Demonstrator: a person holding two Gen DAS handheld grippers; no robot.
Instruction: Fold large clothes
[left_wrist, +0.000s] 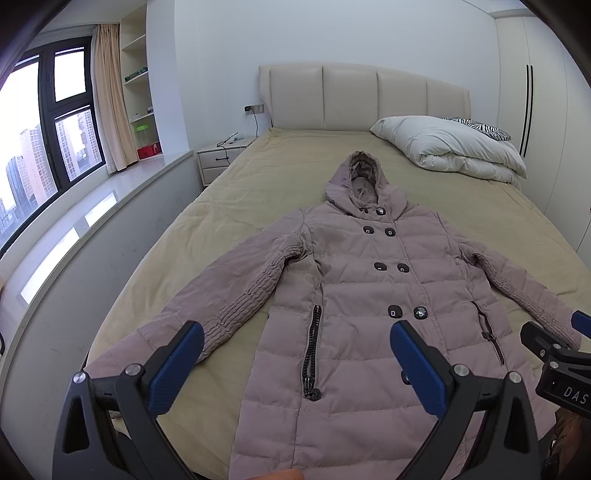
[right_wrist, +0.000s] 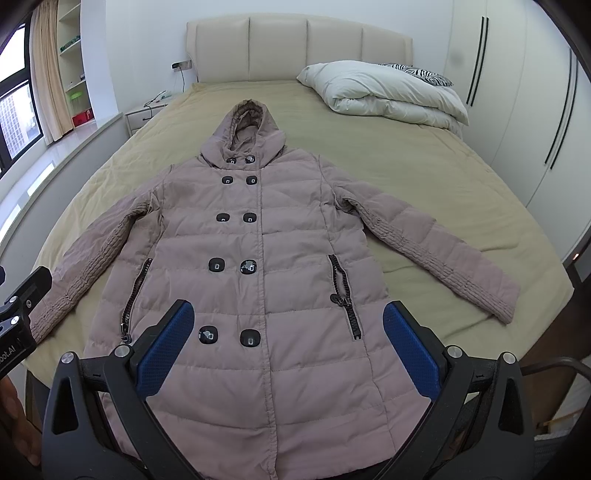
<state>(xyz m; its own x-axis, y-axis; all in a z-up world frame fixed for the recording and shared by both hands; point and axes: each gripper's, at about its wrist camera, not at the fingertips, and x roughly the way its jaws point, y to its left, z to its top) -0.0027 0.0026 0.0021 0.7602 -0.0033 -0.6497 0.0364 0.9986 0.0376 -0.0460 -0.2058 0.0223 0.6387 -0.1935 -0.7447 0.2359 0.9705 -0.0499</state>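
Note:
A mauve hooded puffer coat (left_wrist: 369, 295) lies face up and flat on the bed, hood toward the headboard, both sleeves spread out; it also shows in the right wrist view (right_wrist: 266, 266). My left gripper (left_wrist: 297, 339) is open and empty, held above the coat's lower left part. My right gripper (right_wrist: 288, 319) is open and empty above the coat's lower front; it also shows at the right edge of the left wrist view (left_wrist: 554, 332). Neither gripper touches the coat.
The bed (left_wrist: 229, 206) has a tan cover and a padded headboard (left_wrist: 362, 96). A folded white duvet (left_wrist: 450, 147) and a zebra pillow (right_wrist: 417, 72) lie at its far right. A nightstand (left_wrist: 221, 158), window ledge (left_wrist: 110, 206) and wardrobe (right_wrist: 535, 110) flank it.

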